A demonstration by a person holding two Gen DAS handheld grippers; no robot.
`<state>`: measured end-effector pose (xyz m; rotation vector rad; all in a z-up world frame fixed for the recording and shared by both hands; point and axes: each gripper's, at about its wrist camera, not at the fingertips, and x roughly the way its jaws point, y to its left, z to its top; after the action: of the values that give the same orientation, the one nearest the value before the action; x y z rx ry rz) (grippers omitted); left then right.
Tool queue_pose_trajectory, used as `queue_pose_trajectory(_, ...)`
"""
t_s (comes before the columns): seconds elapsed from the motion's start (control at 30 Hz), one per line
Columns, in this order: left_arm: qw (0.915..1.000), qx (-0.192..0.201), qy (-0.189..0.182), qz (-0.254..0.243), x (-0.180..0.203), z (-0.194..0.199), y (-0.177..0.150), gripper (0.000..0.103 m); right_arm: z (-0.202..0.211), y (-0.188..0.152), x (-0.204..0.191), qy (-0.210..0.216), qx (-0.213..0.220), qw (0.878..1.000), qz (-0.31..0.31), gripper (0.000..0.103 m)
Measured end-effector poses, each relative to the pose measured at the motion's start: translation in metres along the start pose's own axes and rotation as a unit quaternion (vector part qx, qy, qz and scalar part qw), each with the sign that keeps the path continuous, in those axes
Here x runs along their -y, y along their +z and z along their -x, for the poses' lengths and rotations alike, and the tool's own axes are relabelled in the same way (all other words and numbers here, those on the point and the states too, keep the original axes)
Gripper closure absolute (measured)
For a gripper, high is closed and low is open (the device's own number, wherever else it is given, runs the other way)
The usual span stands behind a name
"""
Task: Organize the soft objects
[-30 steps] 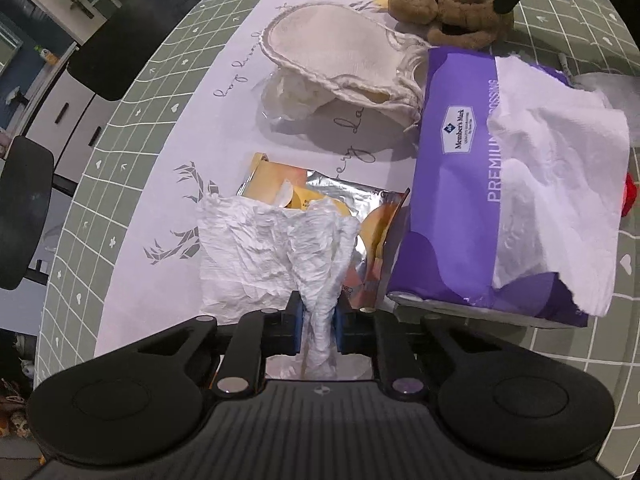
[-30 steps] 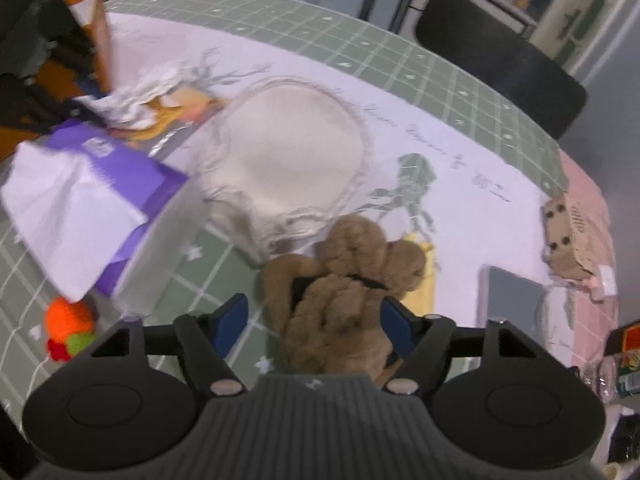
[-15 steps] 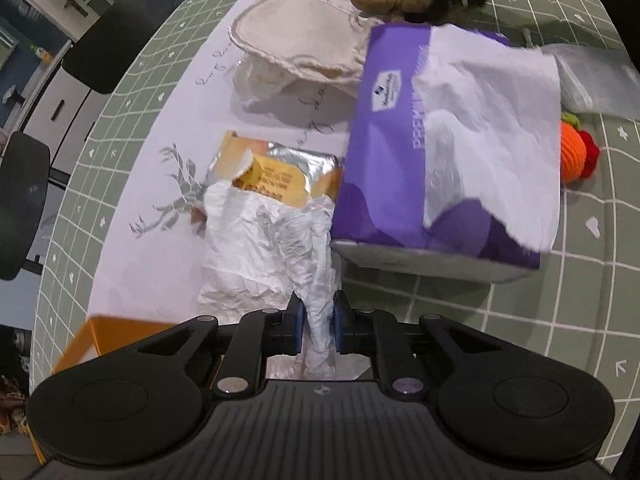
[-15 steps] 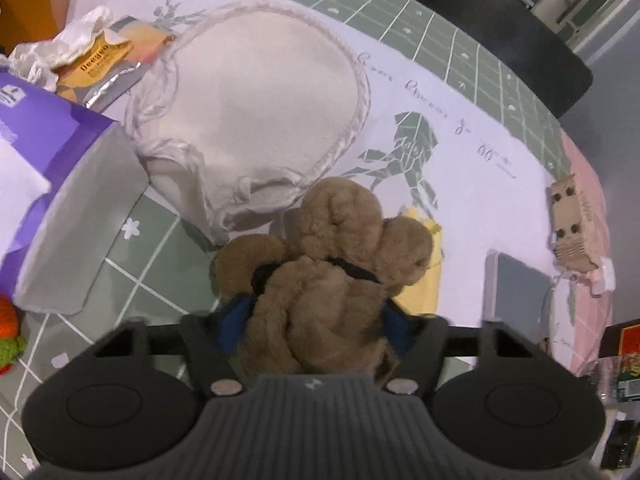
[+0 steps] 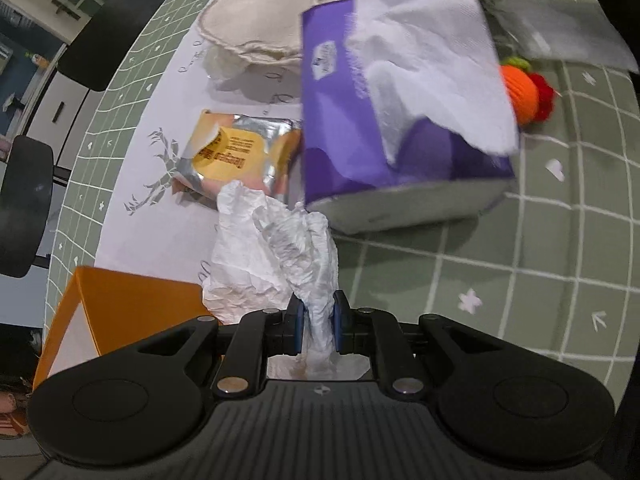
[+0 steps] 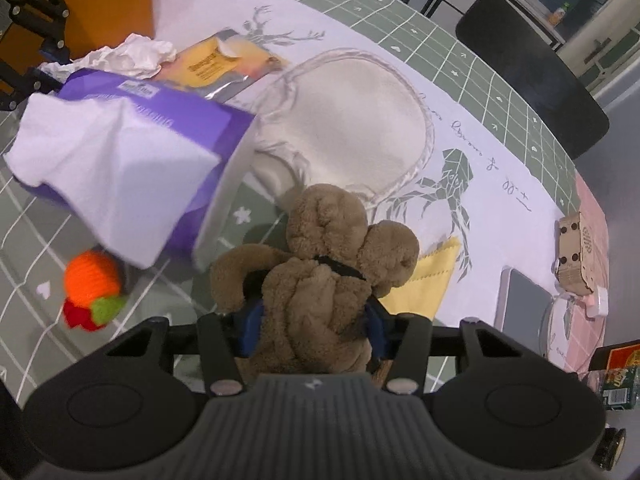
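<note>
While both claws hold something soft, the tidy-up is under way.
The left gripper (image 5: pixel 314 322) is pinched tight on the crumpled white tissue (image 5: pixel 272 256), just beside the orange box (image 5: pixel 116 312). The right gripper (image 6: pixel 312 326) has just been closing and now squeezes the fluffy brown toy bear (image 6: pixel 320 280) round its middle. I think each should lift slowly and keep a firm squeeze, so nothing slips or brushes the purple tissue pack (image 5: pixel 360 136). Only the right view shows the yellow cloth (image 6: pixel 428 280) under the bear; only the left view shows the tissue between the blue pads (image 5: pixel 295 326).
</note>
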<state>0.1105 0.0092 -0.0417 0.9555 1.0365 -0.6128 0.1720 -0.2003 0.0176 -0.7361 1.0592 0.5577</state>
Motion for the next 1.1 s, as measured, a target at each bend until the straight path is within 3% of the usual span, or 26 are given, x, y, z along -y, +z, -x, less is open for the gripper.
queue_pose_trajectory(0.57,0.9995,0.007,-0.017,-0.026,0.056,0.034,-0.031,0.088,0.049,-0.033,-0.039,-0.011,-0.008,1.000,0.018,0.052)
queue_pose_trajectory(0.9,0.9981,0.024,-0.031,-0.048,0.099,0.058,-0.043,0.088,0.074,-0.048,-0.096,0.010,-0.008,0.998,0.057,0.052)
queue_pose_trajectory(1.1,0.9969,0.056,-0.044,-0.034,0.111,0.084,-0.054,0.088,0.088,-0.042,-0.142,0.042,0.004,0.994,0.099,0.052)
